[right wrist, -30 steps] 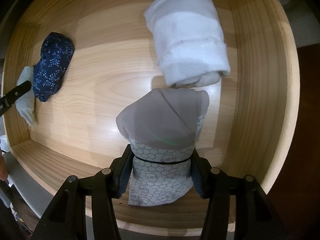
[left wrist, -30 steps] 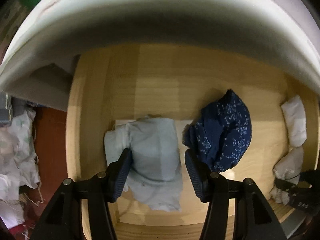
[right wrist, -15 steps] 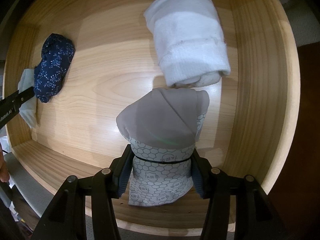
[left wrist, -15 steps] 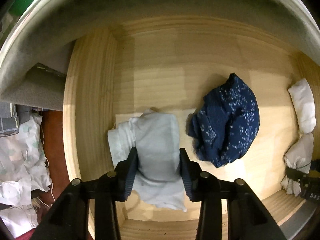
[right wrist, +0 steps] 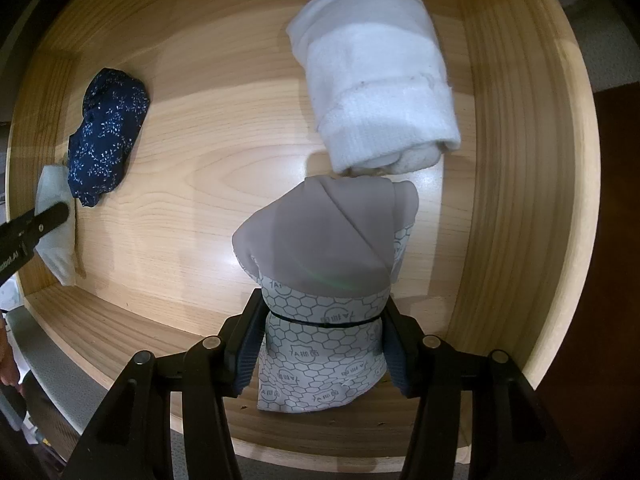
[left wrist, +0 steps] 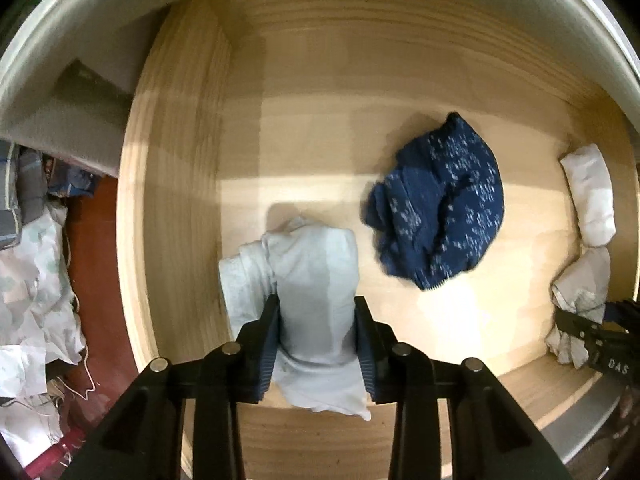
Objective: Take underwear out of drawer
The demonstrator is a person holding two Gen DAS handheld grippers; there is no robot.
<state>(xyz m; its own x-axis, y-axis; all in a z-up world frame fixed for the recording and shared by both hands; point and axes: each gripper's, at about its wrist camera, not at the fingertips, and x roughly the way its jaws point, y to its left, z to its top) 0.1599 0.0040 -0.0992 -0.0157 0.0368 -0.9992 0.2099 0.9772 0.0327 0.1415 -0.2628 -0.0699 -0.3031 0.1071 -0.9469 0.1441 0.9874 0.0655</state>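
Note:
In the left wrist view, a folded pale blue underwear (left wrist: 312, 256) lies on the floor of the wooden drawer (left wrist: 172, 200). My left gripper (left wrist: 316, 304) points down over it, its jaws closing, and both pads press on the cloth's sides. In the right wrist view, my right gripper (right wrist: 322, 300) is shut on a grey underwear (right wrist: 320, 232) with a hexagon-print waistband, near the drawer's front right. A navy flowered underwear (left wrist: 440, 208) lies loose between the two. The left gripper's finger (right wrist: 36, 224) shows at the far left.
A white rolled piece (right wrist: 380, 92) touches the far end of the grey underwear. The drawer's right wall (right wrist: 520, 200) is close beside it. Outside the drawer's left wall, a heap of pale clothes (left wrist: 36, 280) lies on a red-brown floor (left wrist: 96, 248).
My left gripper's jaws have narrowed from wide of the pale blue underwear to pressing on its sides. The right gripper and the grey underwear have not moved.

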